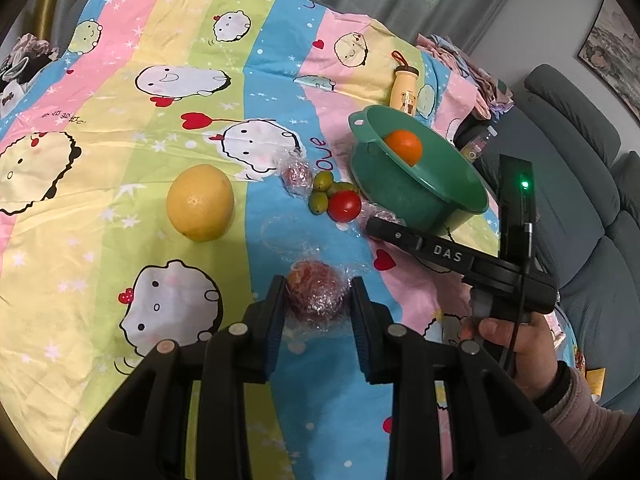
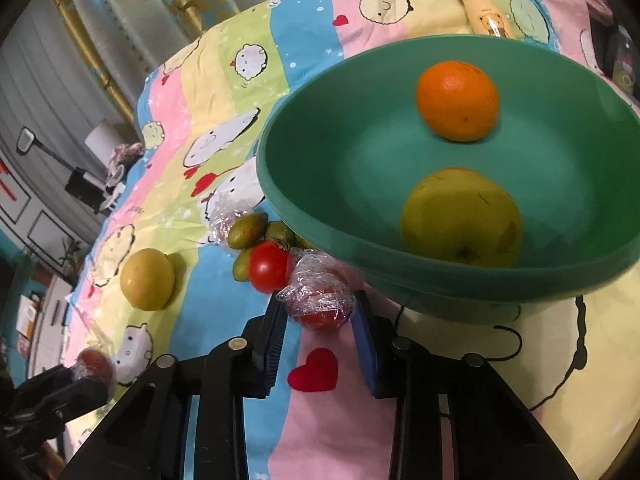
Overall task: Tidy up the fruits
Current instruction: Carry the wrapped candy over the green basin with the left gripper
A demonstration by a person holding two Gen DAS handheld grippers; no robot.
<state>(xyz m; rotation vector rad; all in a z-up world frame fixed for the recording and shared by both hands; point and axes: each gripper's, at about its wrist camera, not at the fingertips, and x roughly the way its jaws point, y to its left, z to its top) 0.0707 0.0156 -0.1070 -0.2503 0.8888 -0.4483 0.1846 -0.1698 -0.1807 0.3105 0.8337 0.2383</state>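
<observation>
A green bowl [image 1: 416,196] stands on the cartoon sheet and holds an orange [image 1: 404,147] and, in the right wrist view, a yellow-green apple [image 2: 460,216]. My left gripper [image 1: 318,296] is shut on a plastic-wrapped red fruit [image 1: 316,294] that rests on the sheet. My right gripper [image 2: 320,312] is shut on another wrapped red fruit [image 2: 320,300] just in front of the bowl [image 2: 440,280]. On the sheet lie a big yellow citrus [image 1: 200,202], a red tomato [image 1: 345,206], small green fruits [image 1: 322,182] and a third wrapped fruit [image 1: 297,176].
A beige bottle [image 1: 405,90] lies beyond the bowl. A grey sofa [image 1: 580,184] stands at the right of the bed. Clothes lie at the bed's far left edge [image 1: 24,60]. Curtains hang behind.
</observation>
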